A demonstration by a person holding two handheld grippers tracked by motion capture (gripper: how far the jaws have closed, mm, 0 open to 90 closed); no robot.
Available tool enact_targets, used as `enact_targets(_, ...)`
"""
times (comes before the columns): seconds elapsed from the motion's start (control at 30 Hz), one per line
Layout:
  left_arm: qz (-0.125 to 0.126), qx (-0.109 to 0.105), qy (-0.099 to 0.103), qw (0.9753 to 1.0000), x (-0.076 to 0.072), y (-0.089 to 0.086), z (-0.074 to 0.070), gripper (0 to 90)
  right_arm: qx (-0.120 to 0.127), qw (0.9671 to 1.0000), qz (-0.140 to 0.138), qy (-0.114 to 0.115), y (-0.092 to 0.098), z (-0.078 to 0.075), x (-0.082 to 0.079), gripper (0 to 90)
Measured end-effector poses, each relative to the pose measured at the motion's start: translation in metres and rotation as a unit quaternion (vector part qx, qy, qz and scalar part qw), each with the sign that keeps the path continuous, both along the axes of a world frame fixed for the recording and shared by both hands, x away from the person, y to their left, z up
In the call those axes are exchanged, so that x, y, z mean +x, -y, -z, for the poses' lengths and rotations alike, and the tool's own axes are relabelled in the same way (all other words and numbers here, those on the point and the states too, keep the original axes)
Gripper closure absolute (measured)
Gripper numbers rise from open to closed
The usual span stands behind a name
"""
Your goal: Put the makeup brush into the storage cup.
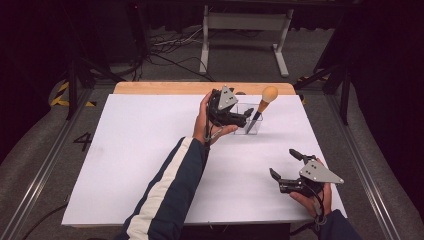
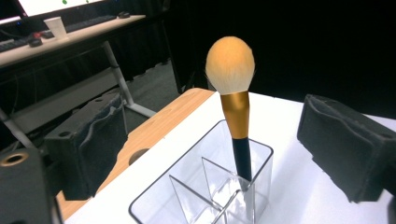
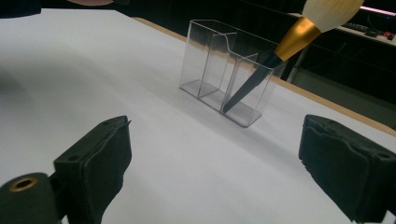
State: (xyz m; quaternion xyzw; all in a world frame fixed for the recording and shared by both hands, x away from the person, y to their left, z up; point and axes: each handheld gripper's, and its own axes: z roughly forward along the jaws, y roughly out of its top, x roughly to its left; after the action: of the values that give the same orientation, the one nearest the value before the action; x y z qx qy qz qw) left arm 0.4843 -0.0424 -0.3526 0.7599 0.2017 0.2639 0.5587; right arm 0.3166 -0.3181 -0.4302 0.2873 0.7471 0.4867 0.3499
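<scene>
A clear plastic organizer (image 1: 248,120) with several compartments stands on the white table (image 1: 150,150) near its far edge. A makeup brush (image 1: 264,104) with a black handle, gold ferrule and orange-tipped head leans in its right end compartment, head up. My left gripper (image 1: 246,116) hovers just left of the organizer, open, nothing between its pads (image 2: 88,144); the brush (image 2: 236,102) and organizer (image 2: 205,186) stand right ahead of it. My right gripper (image 1: 285,162) is open near the front right of the table, facing the organizer (image 3: 229,70) and brush (image 3: 289,46) from a distance.
A wooden strip (image 1: 165,88) runs along the table's far edge. Beyond it stand a white desk frame (image 1: 245,30) and cables on the floor. Dark stands flank the table on both sides.
</scene>
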Motion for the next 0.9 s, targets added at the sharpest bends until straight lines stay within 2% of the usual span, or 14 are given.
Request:
enact_targets(0.23,0.016,-0.001,0.006,0.9998,-0.008,-0.013,-0.002,3.9,-0.003,1.0,-0.003,-0.002,-0.002,0.001,0.0,9.7)
enact_targets(0.37,0.015,0.003,0.015,0.9998,-0.013,-0.017,-0.002,3.2,-0.004,1.0,-0.004,-0.004,-0.002,0.001,0.0,9.7)
enact_targets(0.5,0.02,-0.004,0.022,0.9996,-0.02,-0.024,-0.004,3.4,-0.005,1.0,-0.005,-0.004,-0.003,0.001,0.0,9.7)
enact_targets(0.63,0.017,0.003,0.031,0.9994,-0.027,-0.032,-0.006,3.8,-0.006,0.9999,-0.007,-0.004,-0.003,0.001,0.0,9.7)
enact_targets(0.9,0.024,0.002,0.031,0.9992,-0.036,-0.049,-0.007,3.3,-0.006,1.0,-0.002,-0.003,-0.003,0.001,-0.001,10.0)
